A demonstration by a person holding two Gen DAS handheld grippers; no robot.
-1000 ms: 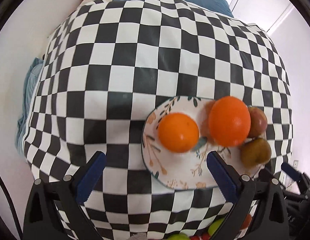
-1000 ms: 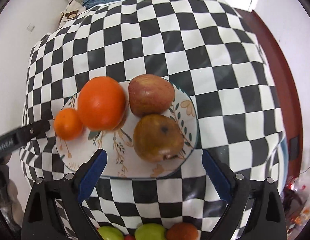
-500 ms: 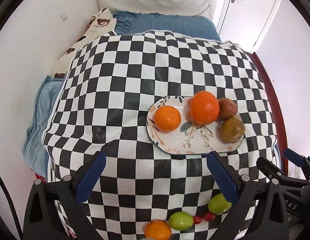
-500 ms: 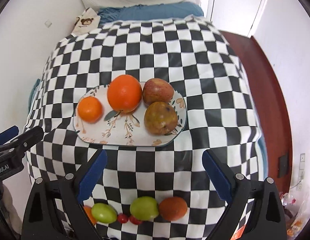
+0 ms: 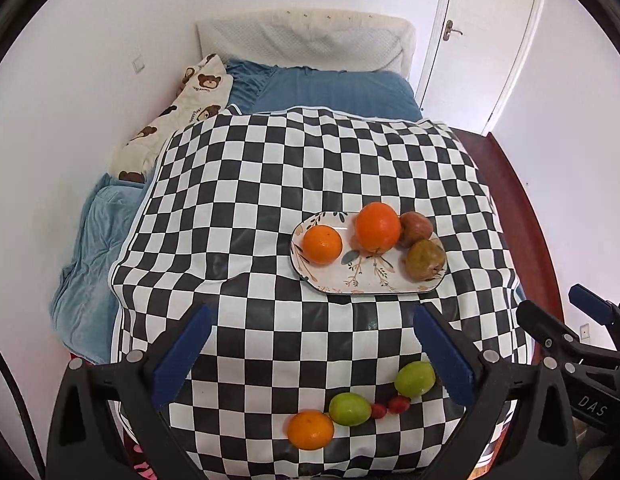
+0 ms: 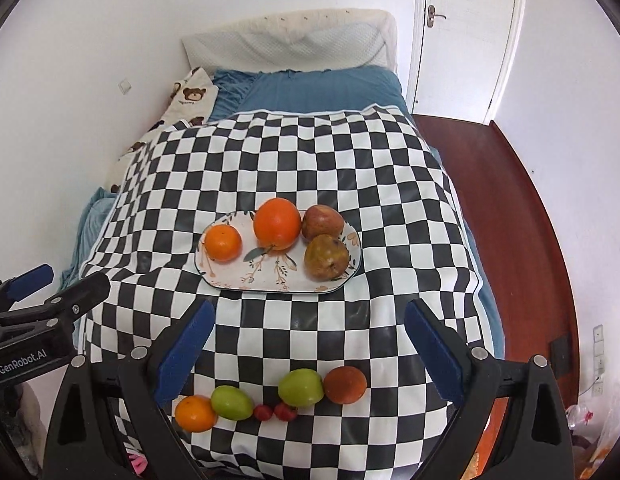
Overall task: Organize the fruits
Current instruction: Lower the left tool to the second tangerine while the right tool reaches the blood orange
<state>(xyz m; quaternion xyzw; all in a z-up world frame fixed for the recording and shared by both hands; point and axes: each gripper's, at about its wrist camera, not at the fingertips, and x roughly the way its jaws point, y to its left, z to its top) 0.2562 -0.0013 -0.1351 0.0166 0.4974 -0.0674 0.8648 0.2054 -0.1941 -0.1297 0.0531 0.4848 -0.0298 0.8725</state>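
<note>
Both tools are held wide open and nothing is gripped: the left tool [image 5: 310,354] and the right tool [image 6: 310,346] are held above the near part of the checkered tabletop [image 6: 350,152].

Four fruits are seen on the flowered plate [image 6: 265,276]: a small orange [image 6: 223,243], a big orange [image 6: 277,223], a red apple [image 6: 322,222] and a brown pear [image 6: 326,257].

Six more are lined up near the front edge: a little orange [image 6: 195,413], two green fruits [image 6: 231,402] [image 6: 301,387], two tiny red fruits [image 6: 263,412] [image 6: 285,411] and a dark orange fruit [image 6: 344,385].

The round fruits are probably firm, smooth and quick to roll. Each should be held across its middle. The tiny red ones look soft, so a gentle squeeze is best.
</note>
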